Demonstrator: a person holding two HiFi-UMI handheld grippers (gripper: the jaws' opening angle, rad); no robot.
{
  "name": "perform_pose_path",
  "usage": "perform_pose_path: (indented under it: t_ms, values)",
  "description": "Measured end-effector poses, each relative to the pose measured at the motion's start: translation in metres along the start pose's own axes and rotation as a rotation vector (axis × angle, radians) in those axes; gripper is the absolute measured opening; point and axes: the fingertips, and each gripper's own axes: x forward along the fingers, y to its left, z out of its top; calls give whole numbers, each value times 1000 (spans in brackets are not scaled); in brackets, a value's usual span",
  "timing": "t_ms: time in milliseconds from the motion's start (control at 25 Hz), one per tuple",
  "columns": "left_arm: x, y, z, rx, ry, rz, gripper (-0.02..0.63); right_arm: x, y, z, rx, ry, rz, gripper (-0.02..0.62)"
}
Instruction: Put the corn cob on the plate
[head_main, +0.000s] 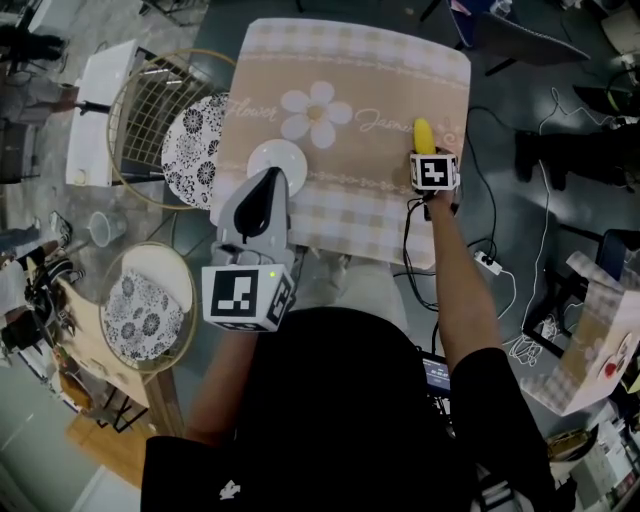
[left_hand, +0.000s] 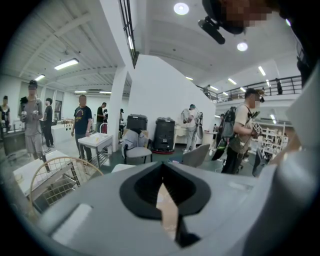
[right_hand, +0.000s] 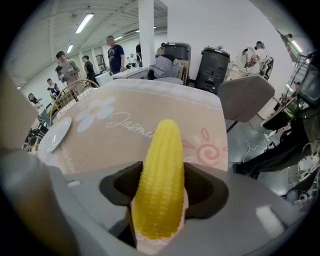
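1. Left tongs (head_main: 266, 185) pressed together, empty, by the plate (head_main: 277, 160)
2. Right tongs (right_hand: 160, 195) spread, closing astride corn cob (head_main: 423, 134), lying on worktop (head_main: 380, 90), right side
3. Cob's long axis near-to-far; plate well to its left

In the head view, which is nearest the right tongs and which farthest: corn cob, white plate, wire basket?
1. Corn cob: between the right tongs, whose jaws are closing.
2. White plate: to the left, on the tablecloth.
3. Wire basket: far left, off the tablecloth.

Plate (head_main: 290, 152) near rim hidden by left tool (head_main: 267, 179); corn cob (head_main: 424, 135) base hidden too.
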Motion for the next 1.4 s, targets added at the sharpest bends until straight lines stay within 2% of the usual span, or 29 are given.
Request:
perform_pose_path:
  t_ms: [120, 280, 560, 760, 1080, 1400]
  values:
    - [0, 2, 1, 0, -8, 3, 8, -1, 11, 1, 2, -23, 33, 255]
    - [-2, 5, 2, -6, -14, 13, 8, -5, 17, 2, -32, -32, 19, 253]
    - [-10, 16, 0, -22, -18, 34, 8, -13, 39, 8, -46, -49, 44, 252]
    - [-15, 23, -3, -33, -25, 51, 8, -21, 79, 27, -102, -104, 111, 253]
    - [-31, 42, -5, -56, -35, 76, 8, -27, 134, 31, -153, -100, 168, 253]
    - [-46, 64, -11, -74, -36, 97, 8, -39, 201, 49, -230, -147, 239, 253]
